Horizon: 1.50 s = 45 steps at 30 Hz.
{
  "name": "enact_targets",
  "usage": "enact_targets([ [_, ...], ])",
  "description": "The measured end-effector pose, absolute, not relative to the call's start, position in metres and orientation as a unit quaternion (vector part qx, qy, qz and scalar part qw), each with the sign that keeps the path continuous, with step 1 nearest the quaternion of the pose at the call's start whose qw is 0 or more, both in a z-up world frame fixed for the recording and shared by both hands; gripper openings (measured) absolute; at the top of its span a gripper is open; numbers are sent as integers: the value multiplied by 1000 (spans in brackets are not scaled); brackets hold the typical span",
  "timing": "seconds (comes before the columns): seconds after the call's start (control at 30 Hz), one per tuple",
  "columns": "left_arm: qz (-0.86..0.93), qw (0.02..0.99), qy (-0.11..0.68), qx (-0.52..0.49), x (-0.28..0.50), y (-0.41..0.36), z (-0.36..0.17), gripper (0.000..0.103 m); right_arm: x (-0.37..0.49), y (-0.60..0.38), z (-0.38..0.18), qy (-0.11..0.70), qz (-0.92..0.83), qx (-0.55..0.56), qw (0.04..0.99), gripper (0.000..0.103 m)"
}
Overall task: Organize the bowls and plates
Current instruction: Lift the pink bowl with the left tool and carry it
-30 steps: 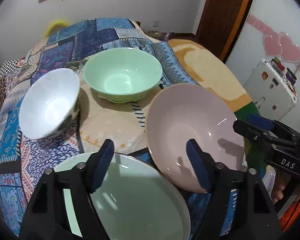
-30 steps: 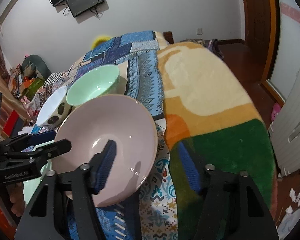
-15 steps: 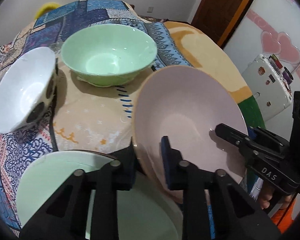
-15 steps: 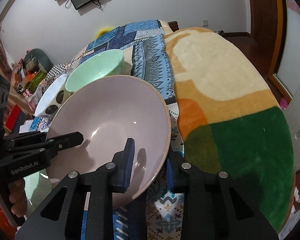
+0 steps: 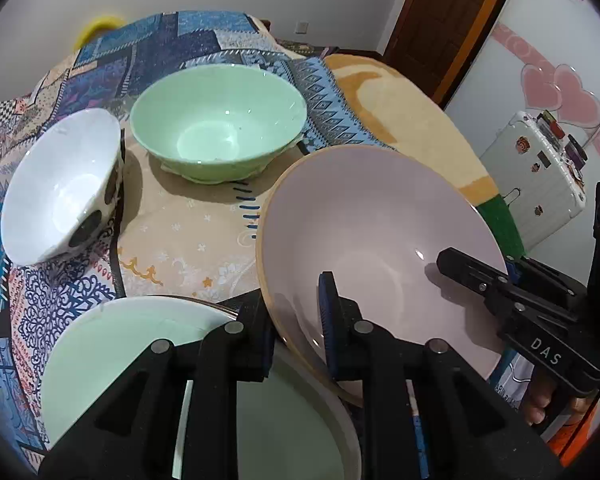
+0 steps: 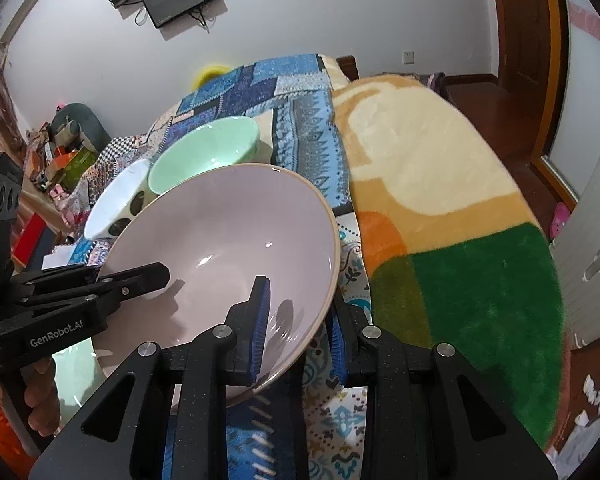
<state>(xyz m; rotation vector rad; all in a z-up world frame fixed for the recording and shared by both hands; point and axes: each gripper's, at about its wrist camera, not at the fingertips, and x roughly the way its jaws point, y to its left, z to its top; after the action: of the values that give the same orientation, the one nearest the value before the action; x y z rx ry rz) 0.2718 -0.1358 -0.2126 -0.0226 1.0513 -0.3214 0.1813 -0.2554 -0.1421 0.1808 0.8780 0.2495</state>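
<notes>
**Pink bowl clamped at two rim points over the bed**

The pink bowl (image 5: pixel 380 240) is gripped by both grippers and is tilted, its hollow turned toward the cameras. The left gripper (image 5: pixel 296 332) is clamped on the bowl's near-left rim, one blue-padded finger inside and one outside the wall. The right gripper (image 6: pixel 296 320) is clamped on the opposite rim in the same way. The fingers of both have just been closing, with the bowl's wall between them.

A pale green plate (image 5: pixel 112 352) is seen at the near edge of the bed (image 6: pixel 440 168), just beside the pink bowl. Farther toward the head of the bed, a green bowl (image 5: pixel 220 120) stands upright on the patterned blue quilt (image 5: pixel 180 40). A white bowl (image 5: pixel 60 184) with dark spots is tilted beside it, toward the left edge.
</notes>
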Motion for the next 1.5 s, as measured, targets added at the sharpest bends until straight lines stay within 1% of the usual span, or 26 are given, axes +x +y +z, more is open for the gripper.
enact_targets([
  [0.4,-152,873,464,-15,242,-122,-172,19,166,-229,-108,391,137,70,907,24],
  [0.83,-131,891,434,-32,195,-71,-137,19,149,-175,-92,375,172,49,910,24],
  [1.17,-98,901,419,-52,156,-15,-122,19,139,-123,-89,369,222,36,902,24],
  [1.5,-53,906,413,-77,124,44,-123,19,134,-72,-101,381,262,11,887,24],
])
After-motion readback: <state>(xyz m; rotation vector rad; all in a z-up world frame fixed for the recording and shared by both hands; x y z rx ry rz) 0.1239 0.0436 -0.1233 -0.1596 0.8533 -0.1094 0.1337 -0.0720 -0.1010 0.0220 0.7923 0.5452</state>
